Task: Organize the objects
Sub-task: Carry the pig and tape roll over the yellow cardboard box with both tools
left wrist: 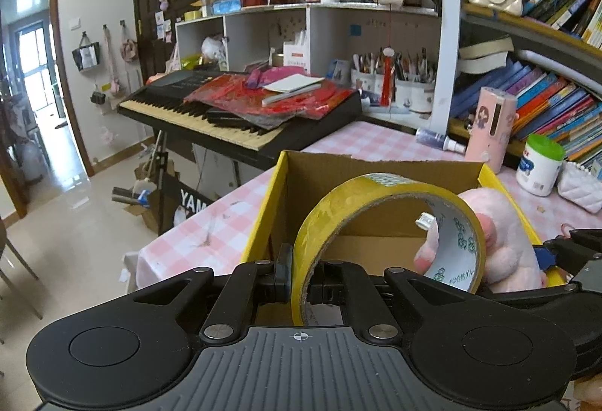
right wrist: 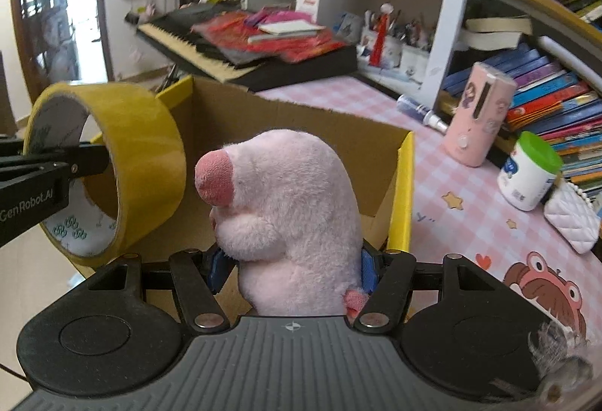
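Clamping the tape roll [left wrist: 383, 230] wall, left gripper [left wrist: 299, 279] hovers over cardboard box [left wrist: 376, 166]; right gripper [right wrist: 291, 270] jaws squeeze pink plush toy [right wrist: 293, 215].

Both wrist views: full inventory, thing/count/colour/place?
tape roll: 1, yellow, in left tongs, over box
plush toy: 1, pink, in right tongs, over box
cardboard box: 1, brown with yellow outside, open, on table
table: 1, pink-white check cloth
tall canister: 1, pink, by bookshelf
jar: 1, white, green lid, beside canister
keyboard: 1, black, behind table
left tongs: shut on tape
right tongs: shut on plush
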### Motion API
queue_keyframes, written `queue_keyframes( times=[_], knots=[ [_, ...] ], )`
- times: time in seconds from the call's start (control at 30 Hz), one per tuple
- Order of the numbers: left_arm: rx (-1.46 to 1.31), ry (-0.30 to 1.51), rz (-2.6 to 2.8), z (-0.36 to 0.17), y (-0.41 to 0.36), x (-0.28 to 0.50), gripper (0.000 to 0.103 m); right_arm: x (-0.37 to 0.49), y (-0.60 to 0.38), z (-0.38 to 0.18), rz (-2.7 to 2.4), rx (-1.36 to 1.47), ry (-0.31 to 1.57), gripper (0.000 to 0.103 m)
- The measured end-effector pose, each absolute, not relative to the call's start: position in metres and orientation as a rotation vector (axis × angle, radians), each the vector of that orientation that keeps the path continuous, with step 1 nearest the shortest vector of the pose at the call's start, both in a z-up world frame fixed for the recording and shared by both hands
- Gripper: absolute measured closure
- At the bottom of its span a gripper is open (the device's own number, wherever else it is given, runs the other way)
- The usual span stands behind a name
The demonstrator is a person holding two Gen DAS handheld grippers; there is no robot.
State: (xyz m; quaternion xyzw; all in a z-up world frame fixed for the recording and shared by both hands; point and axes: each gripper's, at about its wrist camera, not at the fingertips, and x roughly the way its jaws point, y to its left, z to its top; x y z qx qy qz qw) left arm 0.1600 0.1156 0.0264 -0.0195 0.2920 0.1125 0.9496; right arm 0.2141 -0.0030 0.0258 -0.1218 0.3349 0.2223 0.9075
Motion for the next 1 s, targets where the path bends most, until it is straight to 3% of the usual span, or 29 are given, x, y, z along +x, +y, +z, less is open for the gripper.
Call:
queue_keyframes(
  times=[1.0],
  knots=[
    [0.028,0.717,0.288,-0.006,0.105,0.199,0.096,0.255,0.014,0.013,0.603,-0.444,0.77,0.041]
  ],
)
